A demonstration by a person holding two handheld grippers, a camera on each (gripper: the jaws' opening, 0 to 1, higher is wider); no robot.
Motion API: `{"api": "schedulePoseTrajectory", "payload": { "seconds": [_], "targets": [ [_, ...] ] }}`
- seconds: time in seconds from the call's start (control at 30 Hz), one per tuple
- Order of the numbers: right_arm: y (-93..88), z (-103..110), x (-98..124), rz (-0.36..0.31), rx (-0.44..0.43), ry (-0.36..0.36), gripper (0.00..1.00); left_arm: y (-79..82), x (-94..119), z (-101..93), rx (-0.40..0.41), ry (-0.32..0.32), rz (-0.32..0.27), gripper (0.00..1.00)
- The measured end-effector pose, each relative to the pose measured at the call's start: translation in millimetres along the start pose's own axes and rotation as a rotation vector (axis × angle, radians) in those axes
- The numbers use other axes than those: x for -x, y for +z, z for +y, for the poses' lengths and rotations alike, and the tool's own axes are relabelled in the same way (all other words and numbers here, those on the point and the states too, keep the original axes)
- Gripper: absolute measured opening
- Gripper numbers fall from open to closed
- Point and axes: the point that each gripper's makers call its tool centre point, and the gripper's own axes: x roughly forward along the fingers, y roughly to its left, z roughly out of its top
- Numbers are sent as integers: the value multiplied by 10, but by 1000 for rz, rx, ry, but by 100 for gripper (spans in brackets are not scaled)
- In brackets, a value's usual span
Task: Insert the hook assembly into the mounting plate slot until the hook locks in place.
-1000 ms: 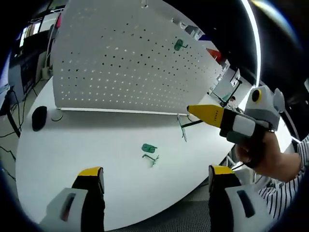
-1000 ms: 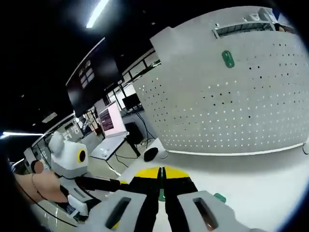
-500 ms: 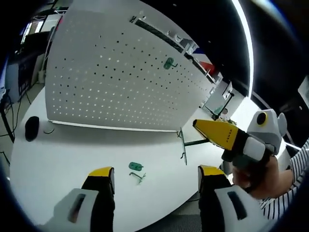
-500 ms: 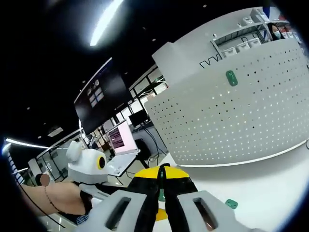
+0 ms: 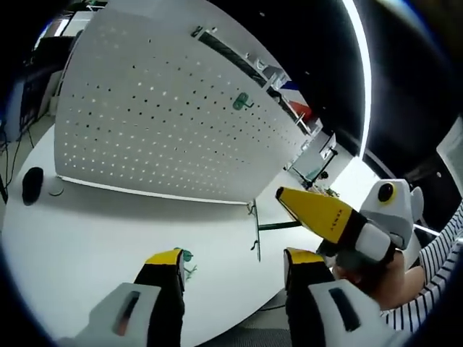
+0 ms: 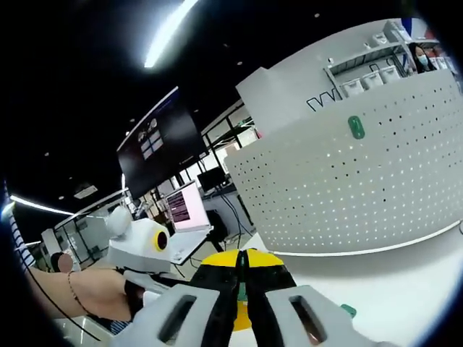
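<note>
**Hook assembly loose on the desk, not yet inserted**

A green hook assembly point(image 5: 186, 258) lies on the white desk point(image 5: 79, 231), beside the left gripper point(image 5: 230, 262), jaws spread and empty. At 12 o'clock stands the perforated mounting plate point(image 5: 159, 130). Right gripper point(image 6: 242, 259) jaws are pressed together. Grasping and insertion seemingly remain.

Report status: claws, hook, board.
Left claw open, over table. Right claw shut, nothing visibly held. Loose green hook on table; another green hook on pegboard.
</note>
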Motion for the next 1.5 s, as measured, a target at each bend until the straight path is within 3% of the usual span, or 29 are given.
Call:
{"api": "schedulePoseTrajectory", "payload": {
  "seconds": [0.3,0.6,1.5],
  "targets": [
    [-19,65,-11,0,13,15,0,-6,9,-75,15,-41,1,42],
    [-63,97,-19,8,25,19,0,32,33,-123,96,-90,-33,34],
    [-104,131,7,9,64,23,0,-9,62,-114,81,-113,-13,5]
  ]
}}
